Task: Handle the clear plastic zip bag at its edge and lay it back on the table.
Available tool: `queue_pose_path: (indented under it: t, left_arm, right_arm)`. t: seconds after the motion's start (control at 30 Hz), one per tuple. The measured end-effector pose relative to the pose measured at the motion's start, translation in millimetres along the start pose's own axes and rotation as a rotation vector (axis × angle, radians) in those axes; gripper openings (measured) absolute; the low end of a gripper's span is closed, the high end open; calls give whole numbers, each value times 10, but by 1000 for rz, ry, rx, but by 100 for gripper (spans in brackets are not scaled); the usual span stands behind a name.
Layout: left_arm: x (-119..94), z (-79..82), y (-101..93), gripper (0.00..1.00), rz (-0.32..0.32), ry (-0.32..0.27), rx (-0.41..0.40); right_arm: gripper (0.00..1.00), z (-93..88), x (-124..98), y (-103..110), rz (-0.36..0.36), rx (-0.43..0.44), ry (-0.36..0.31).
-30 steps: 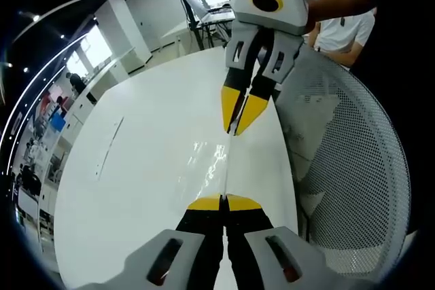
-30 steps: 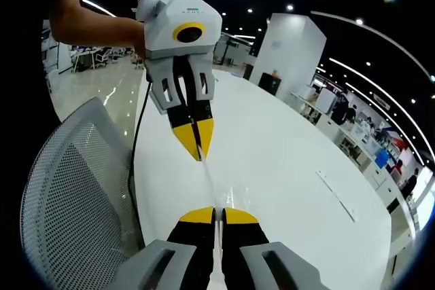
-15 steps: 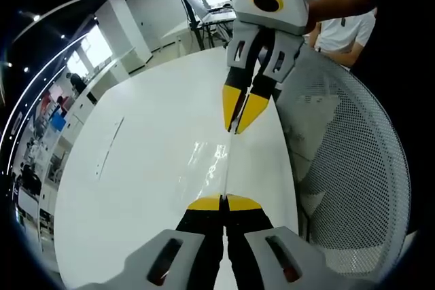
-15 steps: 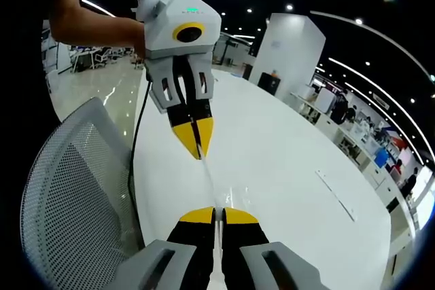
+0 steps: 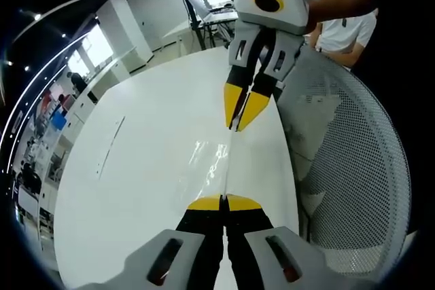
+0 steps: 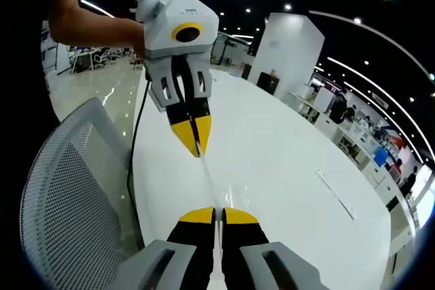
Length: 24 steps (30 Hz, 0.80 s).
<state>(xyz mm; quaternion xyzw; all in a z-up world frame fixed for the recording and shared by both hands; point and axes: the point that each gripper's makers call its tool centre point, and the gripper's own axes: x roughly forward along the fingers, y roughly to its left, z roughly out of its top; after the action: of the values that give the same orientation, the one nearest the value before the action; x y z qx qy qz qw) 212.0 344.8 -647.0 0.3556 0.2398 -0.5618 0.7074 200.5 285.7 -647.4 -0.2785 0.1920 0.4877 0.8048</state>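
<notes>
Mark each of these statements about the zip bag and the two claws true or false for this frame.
1. Both claws are shut on the clear zip bag, one at each end of the same edge. True.
2. The left claw is open and hangs clear of the bag. False: its yellow tips are pressed together on the bag's edge.
3. The right claw points down toward the white table. True.
4. A wooden stool stands beside the table. False: it is a grey mesh chair.
5. The bag lies crumpled in a heap. False: its edge runs taut between the claws.
</notes>
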Motion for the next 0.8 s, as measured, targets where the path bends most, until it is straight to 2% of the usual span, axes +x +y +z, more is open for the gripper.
queue_pose_path:
  t: [0.8]
  left_arm:
    - [-11,-7,40,0,6,-2,-5]
  right_arm:
    - [0,-35,-33,-44,-13,11,5]
